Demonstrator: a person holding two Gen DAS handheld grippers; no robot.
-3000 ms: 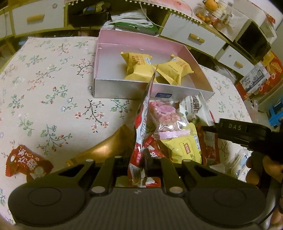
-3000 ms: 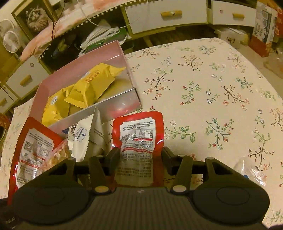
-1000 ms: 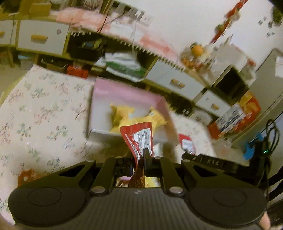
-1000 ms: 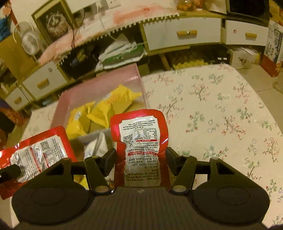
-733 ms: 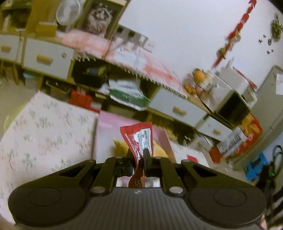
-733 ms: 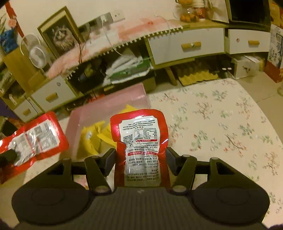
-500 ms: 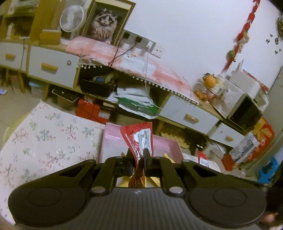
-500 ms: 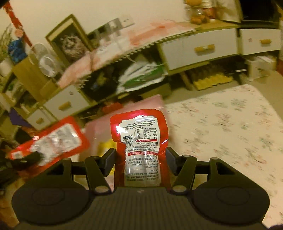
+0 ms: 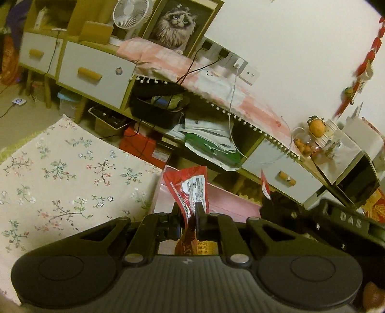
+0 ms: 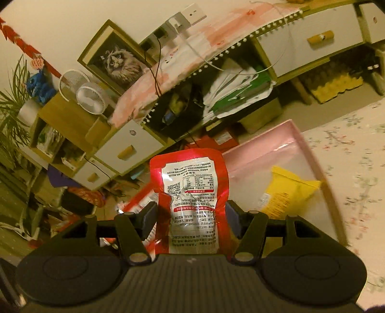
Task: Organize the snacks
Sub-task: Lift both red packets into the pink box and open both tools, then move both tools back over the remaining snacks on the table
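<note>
My left gripper [image 9: 187,211] is shut on a red snack packet [image 9: 190,185], held edge-on above the near wall of the pink box [image 9: 223,199]. My right gripper [image 10: 191,215] is shut on a second red snack packet [image 10: 192,190], its printed back facing the camera, held above the left part of the pink box [image 10: 276,149]. A yellow snack packet [image 10: 286,192] lies inside the box. The right gripper's body [image 9: 336,221] shows at the right of the left wrist view. The left gripper's packet [image 10: 137,199] shows behind the right gripper's left finger.
The floral tablecloth [image 9: 60,173] spreads left of the box and also to its right [image 10: 361,156]. Behind the table stands a low cabinet with drawers [image 9: 96,69], a fan [image 9: 130,14], a cat picture [image 9: 175,21] and cables.
Both grippers have risen and moved forward over the pink box, each carrying its red packet. The views now tilt up toward the cabinet and wall.
</note>
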